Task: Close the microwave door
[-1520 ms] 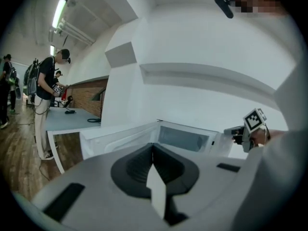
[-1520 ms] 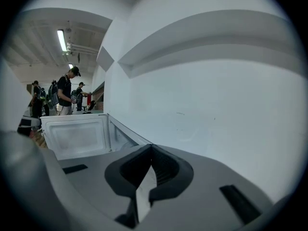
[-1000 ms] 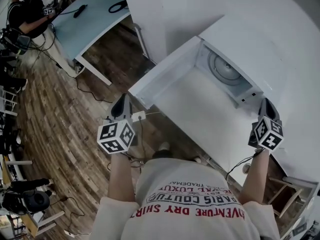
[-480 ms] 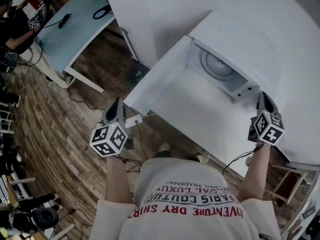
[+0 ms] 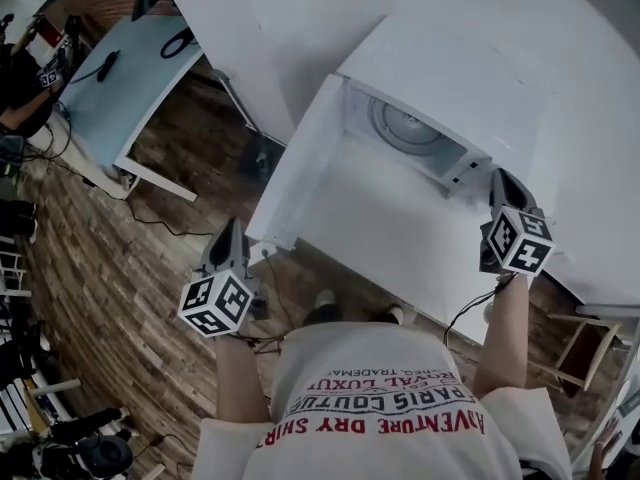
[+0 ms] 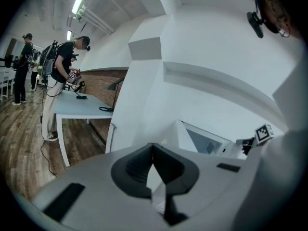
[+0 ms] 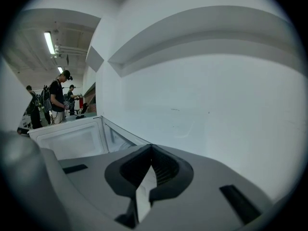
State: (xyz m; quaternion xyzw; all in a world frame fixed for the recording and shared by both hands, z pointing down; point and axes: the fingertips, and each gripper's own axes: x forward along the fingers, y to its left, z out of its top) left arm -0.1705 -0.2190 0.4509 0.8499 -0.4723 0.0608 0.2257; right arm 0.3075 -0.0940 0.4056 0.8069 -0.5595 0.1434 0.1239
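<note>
- White box microwave (image 5: 450, 68), its white door (image 5: 292, 173) swung open.
- Left gripper (image 5: 229, 233): jaws pressed together, empty, just beside the door's free edge.
- Right gripper (image 5: 501, 181): jaws likewise together, empty, over the white bench (image 5: 400, 248).

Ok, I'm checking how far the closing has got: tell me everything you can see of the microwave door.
The microwave door is plain white, with a recessed inner face inside a raised rim. It stands wide open, swung left of the cavity. The left gripper hangs near its free edge; contact unclear.
</note>
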